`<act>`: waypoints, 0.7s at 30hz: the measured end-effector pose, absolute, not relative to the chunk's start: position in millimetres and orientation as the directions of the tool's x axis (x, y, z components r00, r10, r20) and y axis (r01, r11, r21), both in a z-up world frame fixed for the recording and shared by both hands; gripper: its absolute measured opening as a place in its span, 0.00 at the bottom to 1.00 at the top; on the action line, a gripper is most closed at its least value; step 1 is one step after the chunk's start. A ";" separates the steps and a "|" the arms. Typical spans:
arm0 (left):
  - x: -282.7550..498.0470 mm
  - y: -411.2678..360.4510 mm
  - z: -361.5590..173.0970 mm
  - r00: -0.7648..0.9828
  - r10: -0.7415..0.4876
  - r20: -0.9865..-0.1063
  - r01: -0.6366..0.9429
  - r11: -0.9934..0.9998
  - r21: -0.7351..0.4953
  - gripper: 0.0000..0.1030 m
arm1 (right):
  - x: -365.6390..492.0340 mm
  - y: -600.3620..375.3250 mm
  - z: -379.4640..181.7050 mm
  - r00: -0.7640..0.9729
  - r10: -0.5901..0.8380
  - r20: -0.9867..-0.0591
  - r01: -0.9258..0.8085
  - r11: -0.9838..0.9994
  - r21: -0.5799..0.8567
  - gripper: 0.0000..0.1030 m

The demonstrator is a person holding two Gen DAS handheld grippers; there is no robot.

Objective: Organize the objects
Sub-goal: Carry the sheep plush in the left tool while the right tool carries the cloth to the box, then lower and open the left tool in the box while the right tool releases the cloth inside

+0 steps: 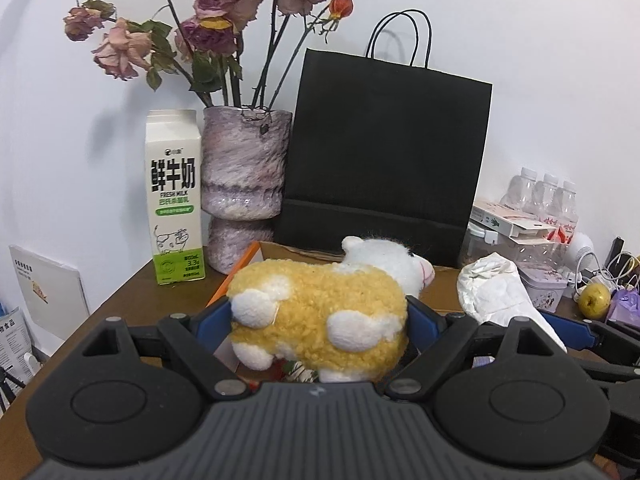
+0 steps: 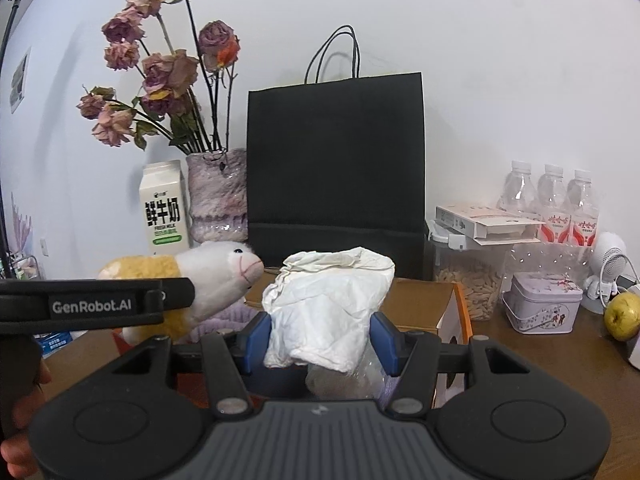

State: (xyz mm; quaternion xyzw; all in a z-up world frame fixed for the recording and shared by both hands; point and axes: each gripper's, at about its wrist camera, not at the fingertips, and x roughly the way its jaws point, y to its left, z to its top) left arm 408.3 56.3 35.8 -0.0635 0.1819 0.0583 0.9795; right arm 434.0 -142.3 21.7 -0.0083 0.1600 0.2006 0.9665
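My left gripper (image 1: 320, 316) clamps the plush cow (image 1: 320, 312), long axis crosswise; my right gripper (image 2: 322, 336) clamps the white crumpled bag (image 2: 326, 304). Both are just above the cardboard box (image 1: 440, 284).

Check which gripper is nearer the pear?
Right. The pear lies on the table just right of the right gripper; the left gripper, holding the plush toy, is farther left.

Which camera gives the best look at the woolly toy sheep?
The left wrist view: the toy sheep fills its centre, body and legs visible. The right wrist view catches mainly its white head behind the other gripper's finger.
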 end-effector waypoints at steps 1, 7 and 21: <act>412.7 56.0 35.6 0.927 0.089 -0.365 -0.135 0.986 -0.100 0.86 | 437.2 -141.5 21.5 0.868 0.384 -0.314 -0.390 0.920 0.046 0.52; 436.5 54.9 33.4 0.926 0.083 -0.369 -0.125 0.988 -0.092 0.87 | 458.6 -137.4 19.3 0.868 0.378 -0.322 -0.388 0.921 0.037 0.52; 474.4 58.1 30.4 0.926 0.081 -0.370 -0.121 0.989 -0.086 0.88 | 494.0 -130.1 11.8 0.862 0.364 -0.352 -0.383 0.923 0.016 0.52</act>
